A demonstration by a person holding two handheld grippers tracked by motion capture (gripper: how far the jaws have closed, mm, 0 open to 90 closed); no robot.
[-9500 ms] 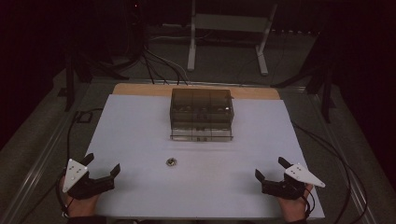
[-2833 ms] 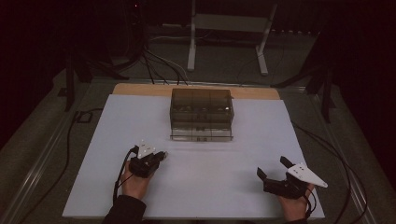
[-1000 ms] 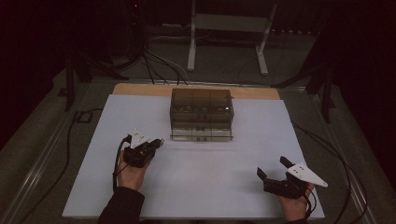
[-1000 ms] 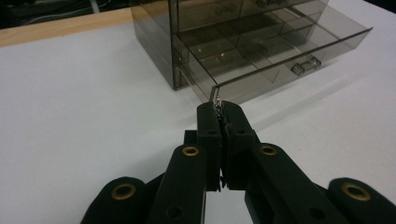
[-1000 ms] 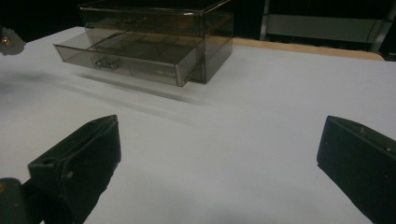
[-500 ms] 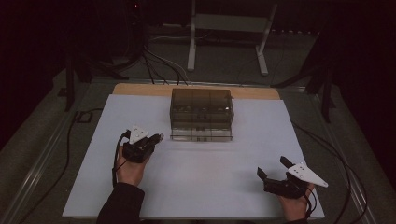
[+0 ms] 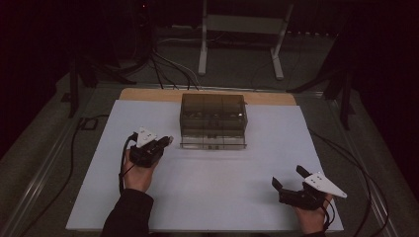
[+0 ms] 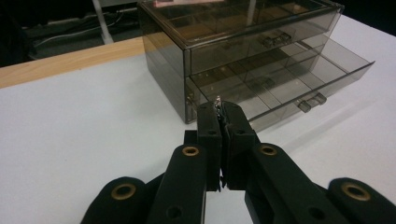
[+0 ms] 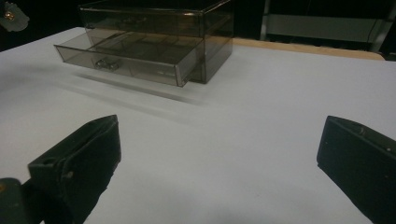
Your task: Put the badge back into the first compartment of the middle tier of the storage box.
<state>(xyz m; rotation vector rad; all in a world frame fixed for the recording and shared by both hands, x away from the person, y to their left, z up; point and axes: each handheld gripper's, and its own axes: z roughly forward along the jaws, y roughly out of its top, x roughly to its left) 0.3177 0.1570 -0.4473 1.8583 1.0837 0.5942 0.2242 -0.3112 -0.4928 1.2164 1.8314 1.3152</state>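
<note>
A smoky see-through drawer box [image 7: 213, 111] stands at the back middle of the white table top, its bottom drawer [image 7: 213, 142] pulled out toward me. My left gripper [image 7: 168, 140] hovers just left of that drawer's front corner, shut on a small metal piece [image 8: 218, 100] that pokes out between its tips [image 8: 219, 112]. In the left gripper view the open drawer [image 8: 289, 88] lies just beyond the tips. My right gripper [image 7: 286, 176] rests at the front right, open and holding nothing; its view [image 9: 219, 135] looks across bare table at the box [image 9: 154, 18] and drawer [image 9: 130, 56].
A white sheet [image 7: 207, 197] covers the table, with a wooden strip [image 7: 148, 94] along its far edge. Cables [image 7: 79, 148] trail off the left side. A white stand [image 7: 242, 29] is on the floor behind.
The left gripper closed over the small metal piece that lay on the table, then carried it forward and right to the open drawer. The right gripper has stayed put.
</note>
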